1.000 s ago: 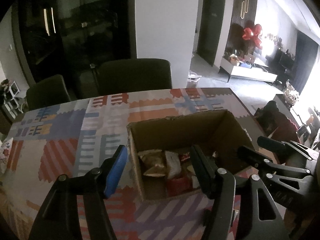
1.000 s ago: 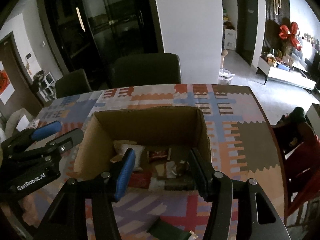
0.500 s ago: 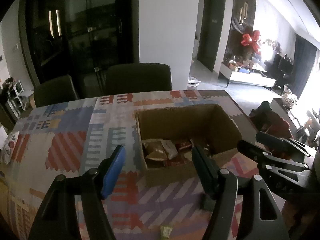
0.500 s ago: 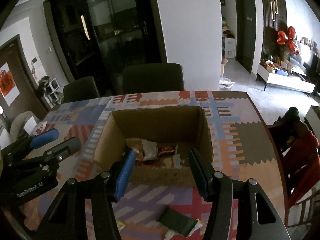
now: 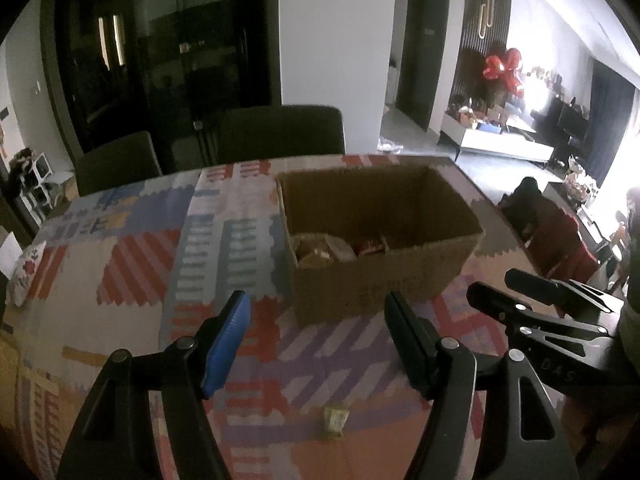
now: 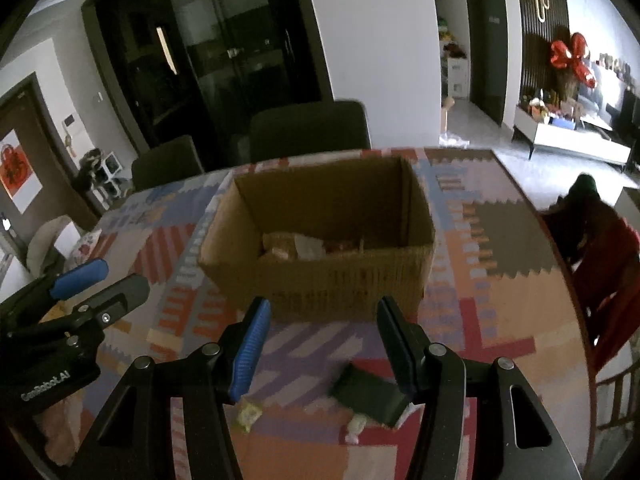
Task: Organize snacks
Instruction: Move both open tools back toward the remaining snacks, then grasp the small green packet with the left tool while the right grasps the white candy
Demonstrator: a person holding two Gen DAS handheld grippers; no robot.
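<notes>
Box: the brown box (image 5: 380, 276) sits on the bench (image 5: 132, 264), snack packs (image 6: 296, 246) inside.
Loose snacks: a dark pack (image 6: 368, 394) and a small, maybe yellow one (image 5: 335, 420) lie in front.
Left hand-held gripper (image 5: 318, 344): open, empty.
Right hand-held gripper (image 6: 322, 346): open, empty.

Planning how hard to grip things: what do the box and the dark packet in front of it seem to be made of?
Box: matte brown corrugated cardboard, judging by its dull tan walls and raw-cut rim. Dark packet: probably plastic or foil film, since it lies flat and thin; blur hides any sheen.
</notes>
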